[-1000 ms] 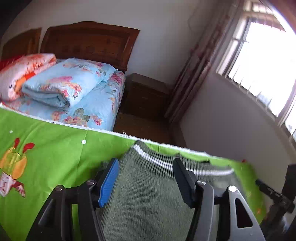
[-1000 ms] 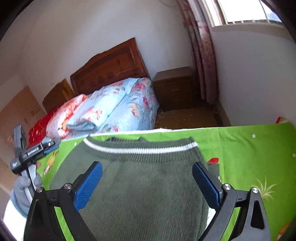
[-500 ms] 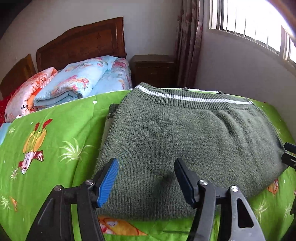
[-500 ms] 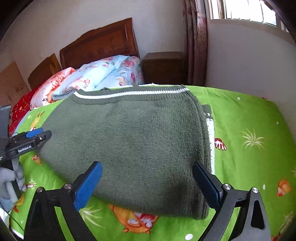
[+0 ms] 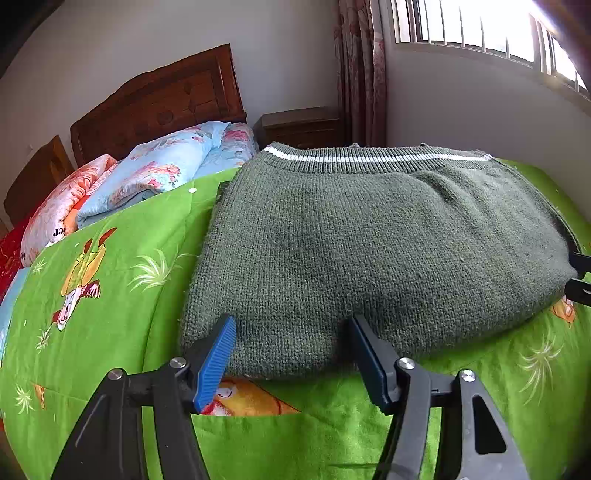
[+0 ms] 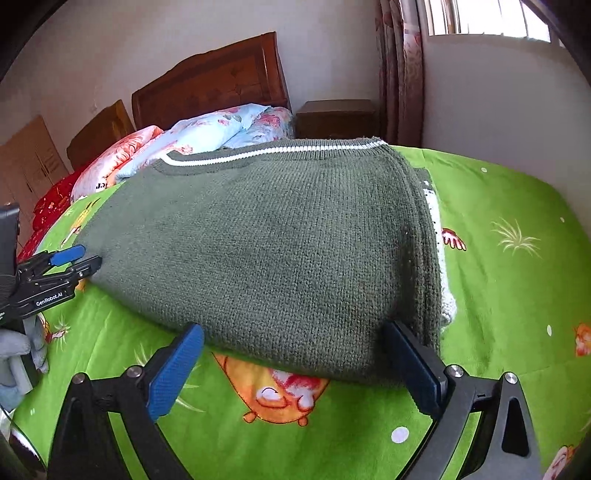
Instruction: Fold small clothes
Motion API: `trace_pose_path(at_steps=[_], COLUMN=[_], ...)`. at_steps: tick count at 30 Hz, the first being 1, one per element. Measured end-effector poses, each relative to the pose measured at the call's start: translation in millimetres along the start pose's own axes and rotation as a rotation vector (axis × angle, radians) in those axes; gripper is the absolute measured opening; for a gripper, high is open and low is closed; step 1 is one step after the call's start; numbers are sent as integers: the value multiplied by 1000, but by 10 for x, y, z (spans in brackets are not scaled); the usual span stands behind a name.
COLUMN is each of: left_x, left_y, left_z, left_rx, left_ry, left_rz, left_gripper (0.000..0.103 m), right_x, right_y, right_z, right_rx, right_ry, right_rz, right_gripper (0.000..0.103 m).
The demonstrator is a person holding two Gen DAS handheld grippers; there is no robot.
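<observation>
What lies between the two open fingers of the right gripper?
In the right wrist view, the near folded edge of the green sweater lies between them, on the green blanket.

It was a home bedroom: beyond the left gripper (image 5: pixel 290 354) stood a carved wooden headboard (image 5: pixel 159 99), folded floral quilts (image 5: pixel 147 177), a nightstand (image 5: pixel 301 125), and, up to the right, a curtained, barred window (image 5: pixel 480 33).

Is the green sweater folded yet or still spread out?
Folded: the sweater lies as a compact block on the green blanket, stacked layers showing along its right edge.
</observation>
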State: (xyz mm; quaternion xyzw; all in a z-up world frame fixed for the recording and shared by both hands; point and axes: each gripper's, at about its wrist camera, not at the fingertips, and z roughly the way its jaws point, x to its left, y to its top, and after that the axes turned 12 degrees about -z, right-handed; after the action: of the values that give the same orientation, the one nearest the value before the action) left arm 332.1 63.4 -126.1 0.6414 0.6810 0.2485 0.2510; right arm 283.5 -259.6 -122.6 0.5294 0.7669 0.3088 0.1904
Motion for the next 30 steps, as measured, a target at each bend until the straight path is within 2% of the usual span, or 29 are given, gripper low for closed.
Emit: trace_pose_path(at_steps=[7,10,15,19,26,30], left_x=[7,7,-6,-135,-747,-900], left_y=[-24,-18,12,72,184,183], left_z=[3,2,-127,-275,-217,-95], left_rx=[-21,-20,-36,-89,-100,-81], left_ry=[-10,-12,6,-46,-75,-88], left_rz=[-8,-7,-41,-64,67,71], left_gripper=[65,65,65,65,65,65], right_x=[-7,-69,-360,-584,-729,-885], right_y=[4,-17,-327,-546,-501,-360], right_z=[-21,-97,-447,-455,-309,-195], right_rx=[-17,-47,-159,-145,-139,-135], right_ry=[14,25,188,242,294,246], right_rz=[18,64,354,514,582,553], right_gripper=[103,103,103,103,103,103])
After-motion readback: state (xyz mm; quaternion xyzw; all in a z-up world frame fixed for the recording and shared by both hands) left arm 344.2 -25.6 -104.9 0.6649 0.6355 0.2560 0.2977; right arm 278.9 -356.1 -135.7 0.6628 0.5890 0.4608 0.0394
